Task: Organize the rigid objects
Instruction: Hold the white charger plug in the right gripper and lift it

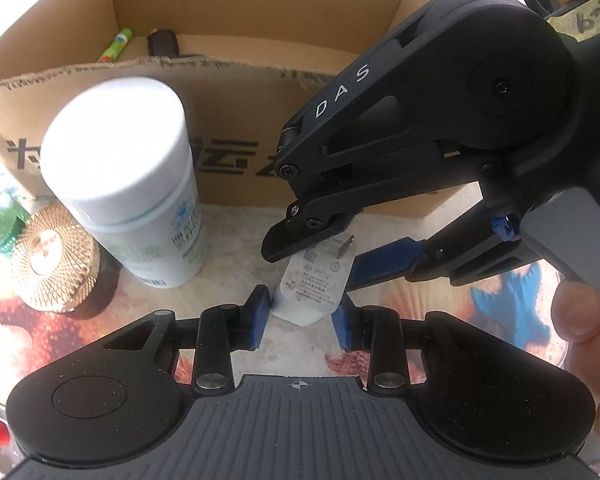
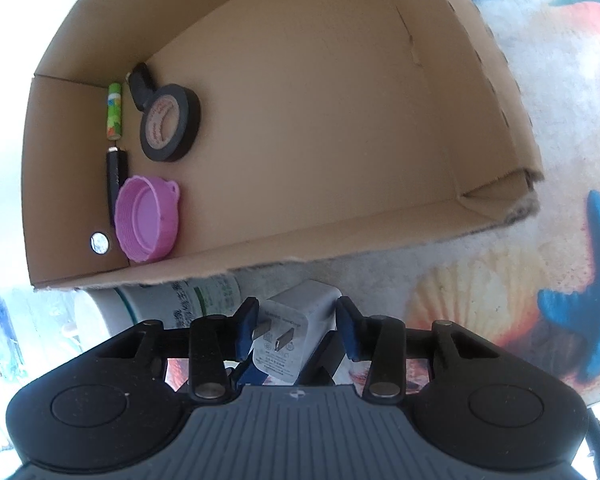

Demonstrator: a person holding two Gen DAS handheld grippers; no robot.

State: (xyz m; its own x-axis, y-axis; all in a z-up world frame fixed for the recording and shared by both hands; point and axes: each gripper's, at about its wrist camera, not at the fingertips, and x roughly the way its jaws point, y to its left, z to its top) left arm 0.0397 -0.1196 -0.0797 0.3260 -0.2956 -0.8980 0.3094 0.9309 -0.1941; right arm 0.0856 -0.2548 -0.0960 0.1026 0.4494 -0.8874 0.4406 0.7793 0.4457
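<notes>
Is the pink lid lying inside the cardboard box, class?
Yes, the pink lid lies on the floor of the cardboard box, near its left wall, beside a roll of black tape.

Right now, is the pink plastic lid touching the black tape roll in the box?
Apart. Right wrist view shows bare box floor between lid and tape roll.

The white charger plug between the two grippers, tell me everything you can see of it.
The white charger plug is a small blocky adapter of glossy plastic with rounded corners. Two flat metal prongs stick out of one face, which carries grey printed text and symbols. It sits tilted above the seashell-print tablecloth, in front of the cardboard box. The left gripper has its blue pads against the plug's lower sides. The right gripper brackets the pronged end; whether its pads press there is unclear.
</notes>
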